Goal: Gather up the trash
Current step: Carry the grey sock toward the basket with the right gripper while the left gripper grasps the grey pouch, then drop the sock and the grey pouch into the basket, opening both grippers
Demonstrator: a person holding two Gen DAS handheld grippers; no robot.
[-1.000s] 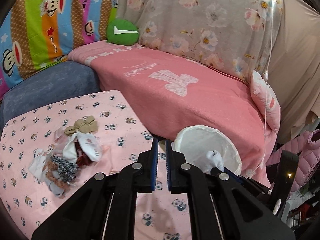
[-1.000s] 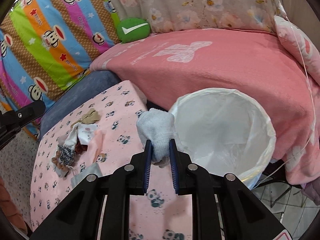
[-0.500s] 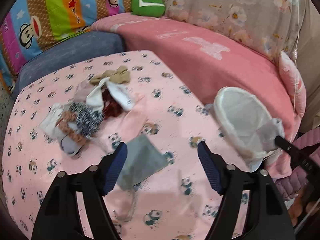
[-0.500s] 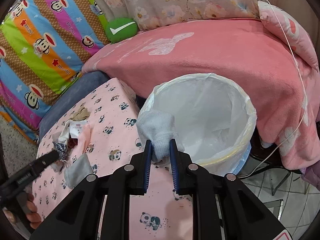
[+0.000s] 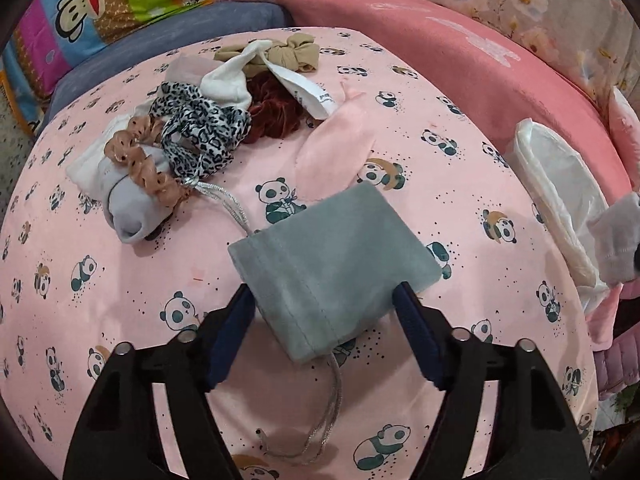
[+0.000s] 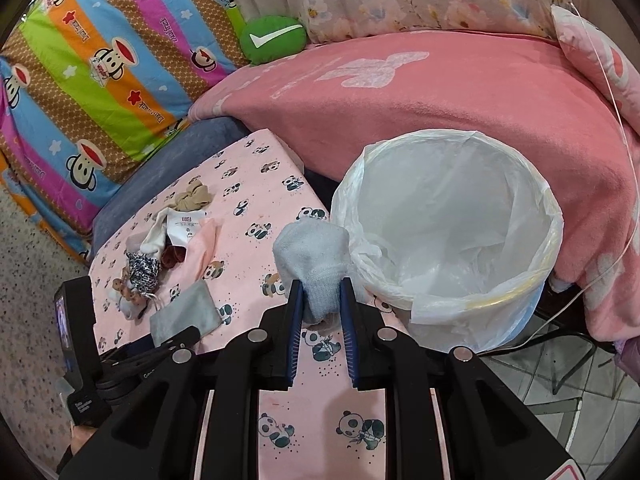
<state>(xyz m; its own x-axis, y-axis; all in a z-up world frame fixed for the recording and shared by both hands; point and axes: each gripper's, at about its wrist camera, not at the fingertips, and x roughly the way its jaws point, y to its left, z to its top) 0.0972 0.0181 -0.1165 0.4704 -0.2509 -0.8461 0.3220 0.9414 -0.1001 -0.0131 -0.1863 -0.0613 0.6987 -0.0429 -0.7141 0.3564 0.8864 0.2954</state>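
On the panda-print table (image 5: pixel 120 300), my left gripper (image 5: pixel 324 304) straddled the grey drawstring pouch (image 5: pixel 332 264), its jaws just having been closing from wide but not yet pressing it. My right gripper (image 6: pixel 320 304) was clenched on a pale grey sock (image 6: pixel 316 264), held just beside the rim of the white-lined trash bin (image 6: pixel 448 304), near the heap of scrunchies (image 5: pixel 192 136).
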